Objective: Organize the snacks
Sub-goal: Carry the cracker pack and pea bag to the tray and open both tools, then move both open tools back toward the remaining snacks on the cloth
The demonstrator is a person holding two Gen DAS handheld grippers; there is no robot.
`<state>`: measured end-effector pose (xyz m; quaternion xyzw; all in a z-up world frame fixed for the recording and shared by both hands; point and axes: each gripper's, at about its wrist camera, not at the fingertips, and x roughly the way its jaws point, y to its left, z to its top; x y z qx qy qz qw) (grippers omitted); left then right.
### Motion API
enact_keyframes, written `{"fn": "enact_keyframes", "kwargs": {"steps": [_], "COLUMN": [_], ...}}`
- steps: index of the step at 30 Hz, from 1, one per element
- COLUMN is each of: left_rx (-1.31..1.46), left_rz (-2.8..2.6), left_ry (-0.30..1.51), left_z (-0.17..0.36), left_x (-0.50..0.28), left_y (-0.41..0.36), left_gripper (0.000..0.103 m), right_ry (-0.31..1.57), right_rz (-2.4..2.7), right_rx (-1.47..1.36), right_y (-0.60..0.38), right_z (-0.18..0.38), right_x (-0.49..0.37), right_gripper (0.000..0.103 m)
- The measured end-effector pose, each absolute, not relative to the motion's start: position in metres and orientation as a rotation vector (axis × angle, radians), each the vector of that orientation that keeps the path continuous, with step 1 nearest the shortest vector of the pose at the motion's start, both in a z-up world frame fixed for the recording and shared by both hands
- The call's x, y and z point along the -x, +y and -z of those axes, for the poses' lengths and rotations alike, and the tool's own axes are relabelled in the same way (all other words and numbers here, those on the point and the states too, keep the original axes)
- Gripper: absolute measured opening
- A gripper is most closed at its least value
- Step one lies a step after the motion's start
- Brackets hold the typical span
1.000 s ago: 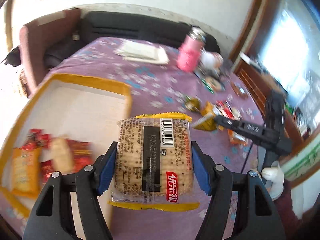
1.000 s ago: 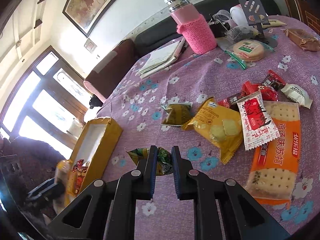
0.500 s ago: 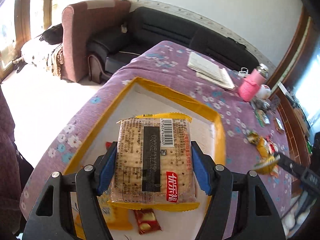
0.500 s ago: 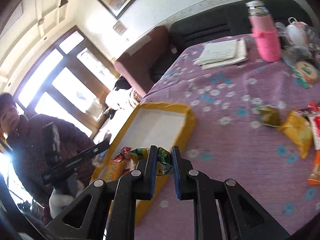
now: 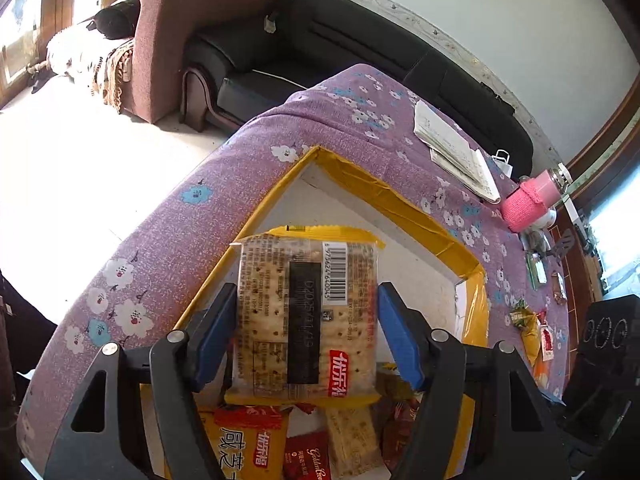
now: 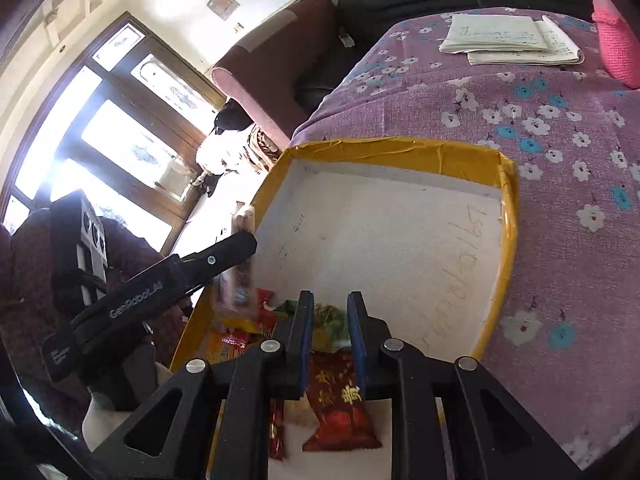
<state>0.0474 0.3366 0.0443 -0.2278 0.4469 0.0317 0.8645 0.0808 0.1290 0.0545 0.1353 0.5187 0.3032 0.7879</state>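
My left gripper (image 5: 306,292) is shut on a clear cracker pack (image 5: 308,312) with yellow ends, held flat over the near part of the yellow-rimmed white box (image 5: 384,192). Under it lie several snack packs (image 5: 240,448). In the right wrist view that same pack (image 6: 243,216) shows edge-on by the box's left wall. My right gripper (image 6: 330,308) hangs over the box (image 6: 400,146). Its jaws are opening, and a blurred green packet (image 6: 328,320) sits loose between them. A red packet (image 6: 340,404) lies below on the box floor.
The box sits at the corner of a table under a purple flowered cloth (image 6: 560,160). Farther back lie notebooks (image 5: 456,152), a pink-sleeved bottle (image 5: 528,204) and loose snacks (image 5: 532,332). A black sofa (image 5: 320,40) and a brown armchair (image 5: 168,40) stand beyond the table edge.
Both grippers have swung from the loose snacks over to the box, each carrying its pack. The right jaws have parted a little around the green packet.
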Motion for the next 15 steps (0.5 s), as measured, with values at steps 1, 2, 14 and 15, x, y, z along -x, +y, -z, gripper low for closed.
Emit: {"fn": "enact_keyframes", "kwargs": {"steps": [1, 2, 14, 15], "left_rx": [0.475, 0.477, 0.542, 0.551], "left_rz": [-0.063, -0.057, 0.063, 0.083], "left_ry": [0.936, 0.93, 0.73, 0.726], "left_z": [-0.045, -0.047, -0.111, -0.113], "left_x": [-0.046, -0.044, 0.046, 0.051], "left_y": [0.336, 0.336, 0.294, 0.285], "left_gripper": [0.069, 0.069, 0.071, 0.071], "right_ry": [1.12, 1.119, 0.934, 0.924], "right_rz": [-0.653, -0.651, -0.595, -0.581], "right_rx": [-0.298, -0.304, -0.266, -0.266], "right_y": [0.129, 0.129, 0.035, 0.024], "right_z": [-0.055, -0.055, -0.101, -0.1], "right_x": [-0.08, -0.08, -0.019, -0.013], "right_gripper": [0.03, 0.032, 0.059, 0.059]}}
